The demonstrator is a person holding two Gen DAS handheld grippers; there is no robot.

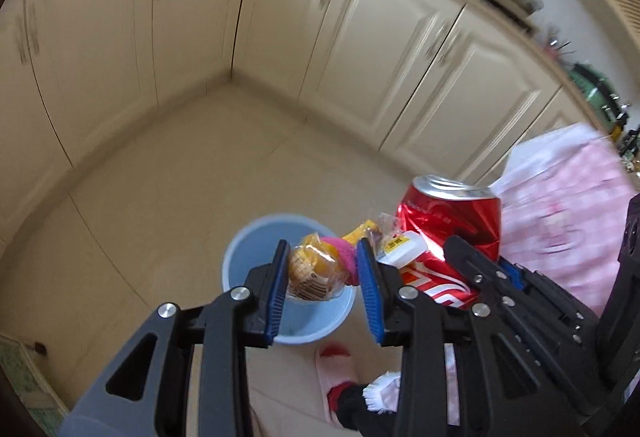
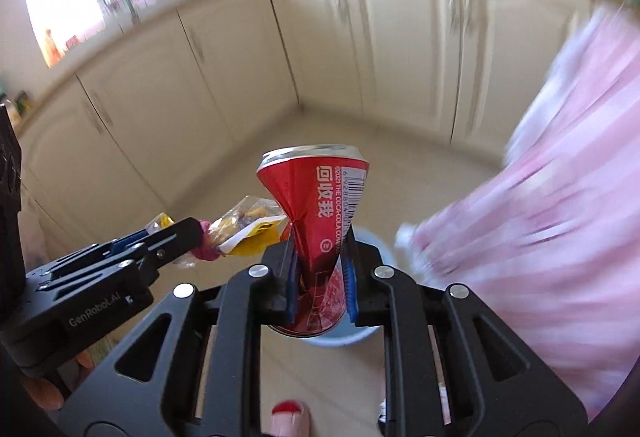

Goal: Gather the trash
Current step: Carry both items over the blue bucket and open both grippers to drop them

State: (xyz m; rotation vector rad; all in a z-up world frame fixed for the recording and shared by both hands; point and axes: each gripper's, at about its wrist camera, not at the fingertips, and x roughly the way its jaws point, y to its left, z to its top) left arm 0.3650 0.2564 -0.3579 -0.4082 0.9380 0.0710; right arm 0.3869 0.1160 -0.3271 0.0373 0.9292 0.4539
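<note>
Crushed can pinched in right tool, wrapper bundle seemingly gripped by half-open left tool, above bucket.

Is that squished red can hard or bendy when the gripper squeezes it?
Probably bendy: the red can is already pinched to a narrow waist between the right gripper pads. Likely light and empty, and its creased metal may crumple further.

bucket on floor, cabinets behind it at 12 o'clock. left gripper with wrapper bundle directly above bucket; right gripper with can just beside at 3 o'clock.
</note>
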